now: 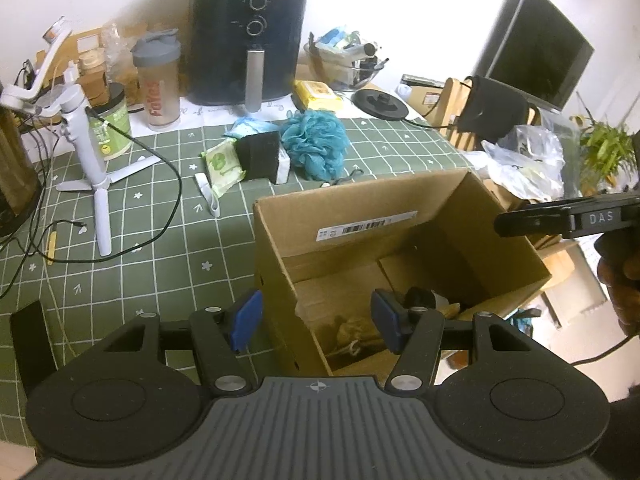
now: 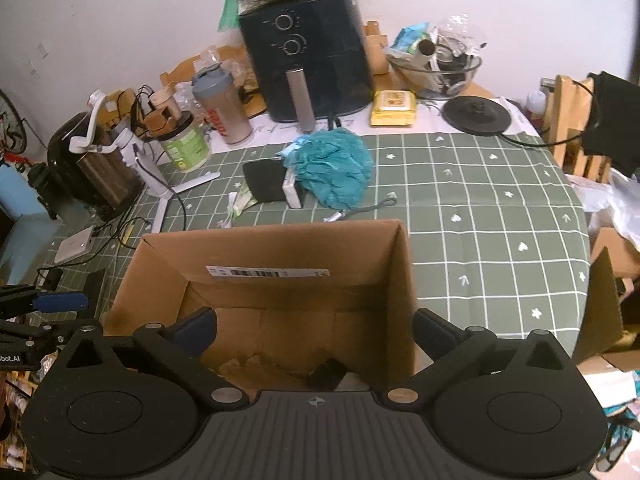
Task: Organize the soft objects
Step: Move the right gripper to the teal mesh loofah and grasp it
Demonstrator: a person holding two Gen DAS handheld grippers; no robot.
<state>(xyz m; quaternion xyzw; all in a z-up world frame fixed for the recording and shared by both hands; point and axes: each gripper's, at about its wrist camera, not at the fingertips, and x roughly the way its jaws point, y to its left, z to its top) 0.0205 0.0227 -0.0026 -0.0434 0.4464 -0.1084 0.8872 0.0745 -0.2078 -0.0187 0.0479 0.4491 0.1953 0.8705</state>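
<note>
An open cardboard box [image 1: 360,200] [image 2: 260,240] stands at the near edge of the green checked tablecloth. On its bottom lie a tan soft item [image 1: 352,332] [image 2: 248,364] and a small black item [image 1: 420,296] [image 2: 328,372]. My left gripper [image 1: 316,322] is open and straddles the box's left wall without pressing on it. My right gripper [image 2: 316,332] hangs wide open over the box, nothing between its fingers. Beyond the box lie a teal bath loofah [image 1: 316,144] [image 2: 336,168], a black sponge [image 1: 260,154] [image 2: 266,184] and a green packet [image 1: 222,166].
A black air fryer [image 2: 312,60], a shaker bottle [image 1: 156,84], a white tripod handle [image 1: 96,168] with loose cables, a glass bowl [image 2: 440,68], a yellow wipes pack [image 2: 394,108] and a black round base [image 2: 476,114] crowd the back. A chair [image 1: 460,120] and a monitor [image 1: 536,52] stand right.
</note>
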